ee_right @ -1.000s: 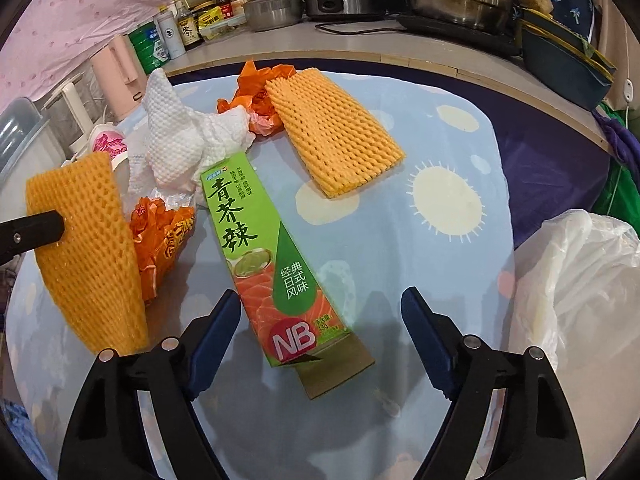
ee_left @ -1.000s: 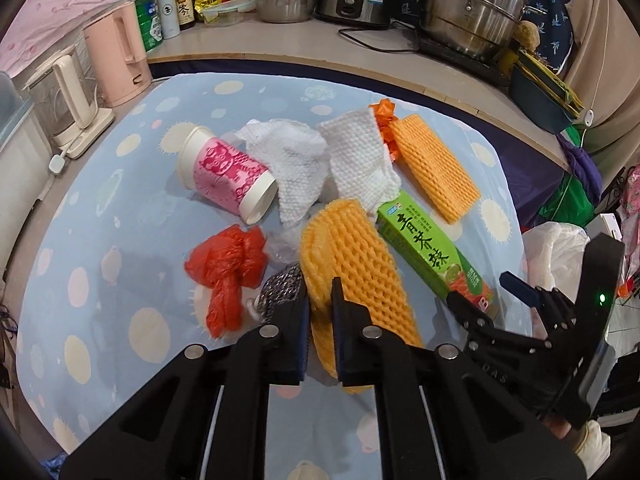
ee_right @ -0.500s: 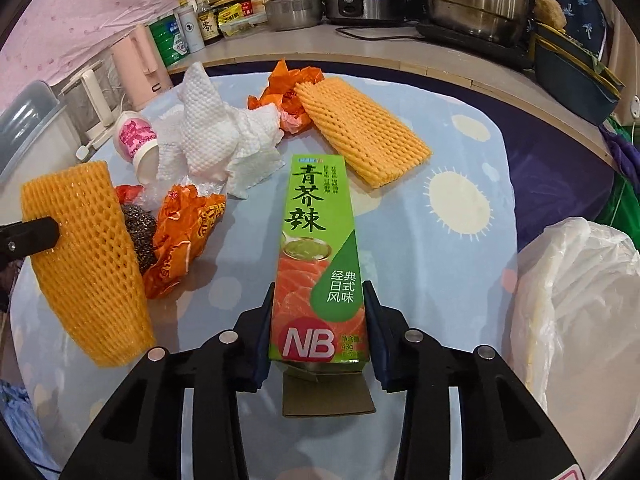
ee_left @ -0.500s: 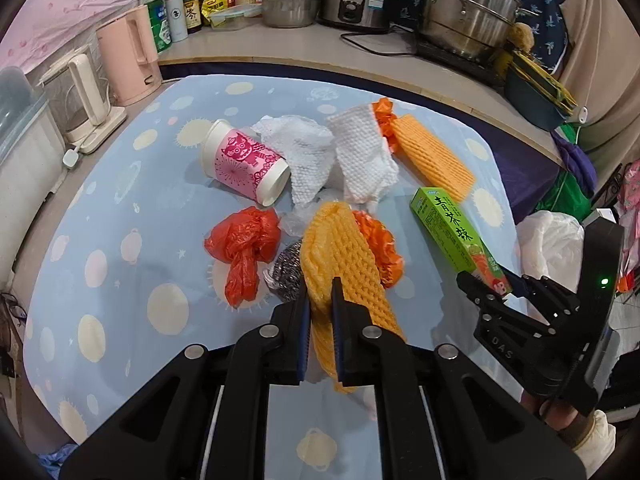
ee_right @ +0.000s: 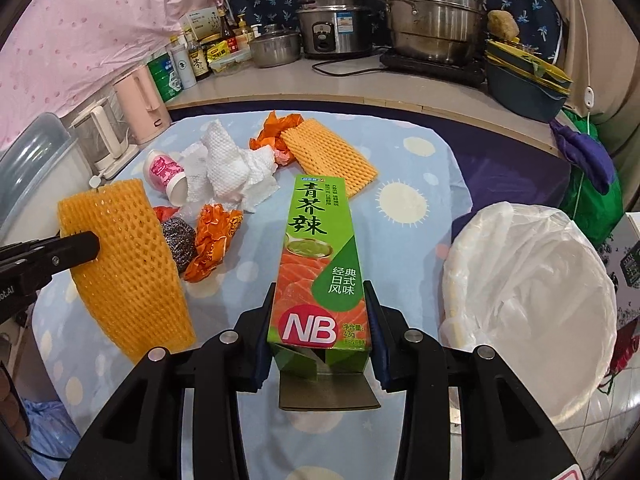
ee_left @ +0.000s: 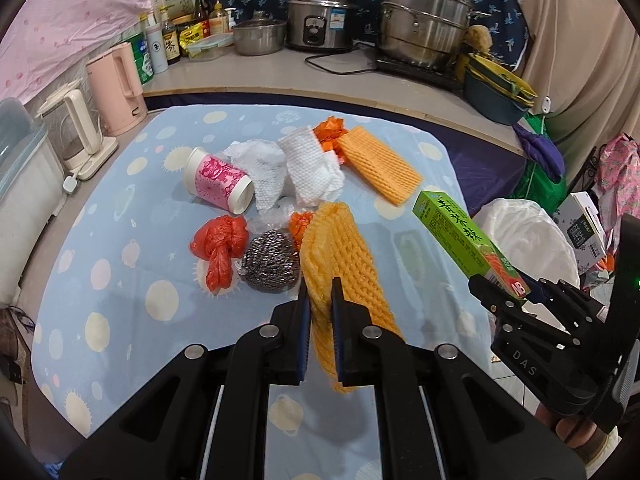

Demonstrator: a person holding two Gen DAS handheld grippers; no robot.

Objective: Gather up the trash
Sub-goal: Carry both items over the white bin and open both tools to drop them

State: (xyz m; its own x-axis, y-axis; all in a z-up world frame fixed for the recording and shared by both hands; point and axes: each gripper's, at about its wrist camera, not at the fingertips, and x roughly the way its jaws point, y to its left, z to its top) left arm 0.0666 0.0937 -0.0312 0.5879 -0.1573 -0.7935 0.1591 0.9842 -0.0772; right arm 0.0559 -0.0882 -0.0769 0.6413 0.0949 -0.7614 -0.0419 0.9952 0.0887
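Observation:
My left gripper is shut on an orange foam fruit net and holds it above the table; the net also shows in the right wrist view. My right gripper is shut on a green wasabi box, lifted off the table; the box also shows in the left wrist view. A bin lined with a white bag stands right of the table. On the blue spotted tablecloth lie a pink paper cup, white paper towels, a red plastic bag, a steel scourer and a second foam net.
An orange wrapper lies beside the scourer. Two kettles stand at the table's left edge. A counter behind holds a rice cooker, steel pots and bottles. Bags and boxes crowd the floor at right.
My right gripper closed on the green box and lifted it off the table. My left gripper raised the foam net higher, uncovering the scourer and orange wrapper.

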